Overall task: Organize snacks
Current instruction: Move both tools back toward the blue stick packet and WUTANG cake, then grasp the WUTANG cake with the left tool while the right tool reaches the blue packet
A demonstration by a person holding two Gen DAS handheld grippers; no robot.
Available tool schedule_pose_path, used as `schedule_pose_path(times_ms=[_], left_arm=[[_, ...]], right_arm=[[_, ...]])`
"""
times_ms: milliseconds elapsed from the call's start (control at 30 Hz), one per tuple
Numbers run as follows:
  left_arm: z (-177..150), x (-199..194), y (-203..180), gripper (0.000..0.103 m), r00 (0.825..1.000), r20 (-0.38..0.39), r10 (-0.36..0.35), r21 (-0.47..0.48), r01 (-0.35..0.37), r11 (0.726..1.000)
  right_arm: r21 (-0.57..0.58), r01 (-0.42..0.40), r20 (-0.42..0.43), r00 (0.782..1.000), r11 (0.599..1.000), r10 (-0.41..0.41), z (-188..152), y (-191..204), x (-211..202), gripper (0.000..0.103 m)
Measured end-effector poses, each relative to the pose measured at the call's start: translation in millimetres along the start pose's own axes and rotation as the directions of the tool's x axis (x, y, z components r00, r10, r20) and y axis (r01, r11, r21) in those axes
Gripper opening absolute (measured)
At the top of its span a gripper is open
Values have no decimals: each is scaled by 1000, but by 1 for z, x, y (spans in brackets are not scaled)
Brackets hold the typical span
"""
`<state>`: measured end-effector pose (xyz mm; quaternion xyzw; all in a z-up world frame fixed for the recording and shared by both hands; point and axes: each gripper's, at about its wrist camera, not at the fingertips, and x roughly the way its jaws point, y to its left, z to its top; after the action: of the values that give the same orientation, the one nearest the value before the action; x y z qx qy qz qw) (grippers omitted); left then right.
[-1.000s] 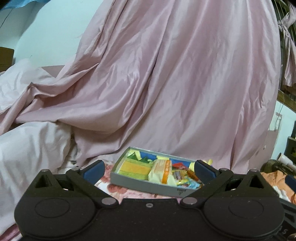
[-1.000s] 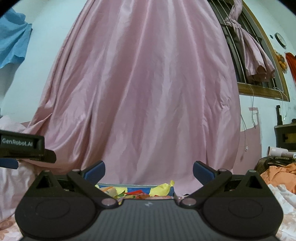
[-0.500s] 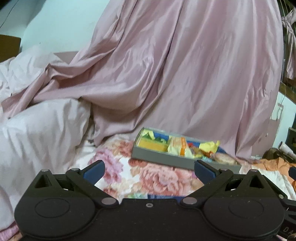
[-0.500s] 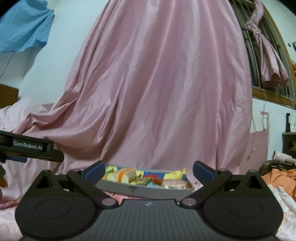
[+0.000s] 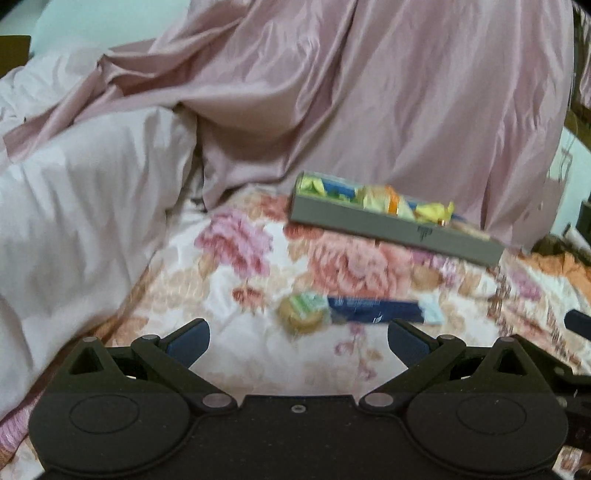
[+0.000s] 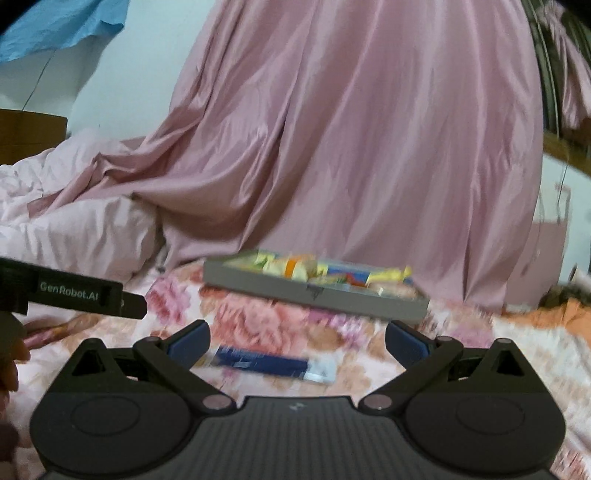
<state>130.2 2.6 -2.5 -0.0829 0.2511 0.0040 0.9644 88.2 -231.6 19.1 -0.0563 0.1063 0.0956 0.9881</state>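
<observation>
1. Left wrist view: the left gripper [image 5: 298, 339] has its jaws spread wide and holds nothing. Just ahead of it at about 12 o'clock, on the floral bedsheet [image 5: 236, 354], lie two loose snacks: a round snack in a green-topped wrapper [image 5: 304, 314] and, touching or just beside it at its 3 o'clock, a dark blue snack bar [image 5: 373, 309] with a pale end. Further off at 1 o'clock sits the grey tray [image 5: 391, 225], already filled with yellow, orange and blue packets.

2. Judged from this view, the step in hand is the approach to the leftover snacks outside the tray. The next move calls for lowering over one of them, closing on its wrapper across the narrow side, and carrying it to the tray. The picture is blurred, so the exact edges of the wrappers are hard to tell.

3. Right wrist view: the right gripper [image 6: 297, 339] is also spread apart and empty. The dark blue snack bar [image 6: 260, 362] lies between its fingertips at 12 o'clock, close in; the grey tray [image 6: 314, 295] is beyond it, also near 12 o'clock. The left gripper's body [image 6: 74, 291] enters at 9 o'clock, with part of a hand [image 6: 9, 362] below it.

4. Surface and room: the soft bedsheet may give under pressure, so a pinch could catch cloth. A pink curtain [image 6: 369, 147] hangs behind the tray; pale pink bedding [image 5: 74, 206] is heaped at 9 o'clock, orange cloth [image 6: 565, 314] at 3 o'clock, and blue cloth [image 6: 62, 26] at 11 o'clock.
</observation>
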Motion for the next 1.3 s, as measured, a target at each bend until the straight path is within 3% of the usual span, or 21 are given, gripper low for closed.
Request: schedule_pose_path(times_ms=[300, 667, 767, 900, 1167, 1300], left_arm=[[-15, 39, 3, 102, 992, -122, -13, 68, 21, 997], [-9, 82, 2, 102, 989, -139, -39, 45, 46, 998], [2, 94, 7, 102, 987, -131, -90, 18, 93, 995], [17, 111, 6, 102, 980, -120, -159, 59, 167, 984], [25, 137, 5, 102, 947, -84, -309, 150, 319, 936], [23, 144, 10, 102, 924, -80, -374, 175, 382, 907]], right_arm=[[22, -12, -136, 991, 1000, 14, -19, 5, 26, 103], [65, 1, -265, 964, 998, 16, -37, 2, 56, 103], [70, 1, -290, 957, 998, 19, -40, 3, 64, 103], [75, 1, -336, 942, 997, 24, -45, 4, 75, 103], [73, -20, -393, 918, 997, 48, -50, 0, 91, 103], [153, -96, -446, 881, 983, 156, -48, -9, 104, 103]])
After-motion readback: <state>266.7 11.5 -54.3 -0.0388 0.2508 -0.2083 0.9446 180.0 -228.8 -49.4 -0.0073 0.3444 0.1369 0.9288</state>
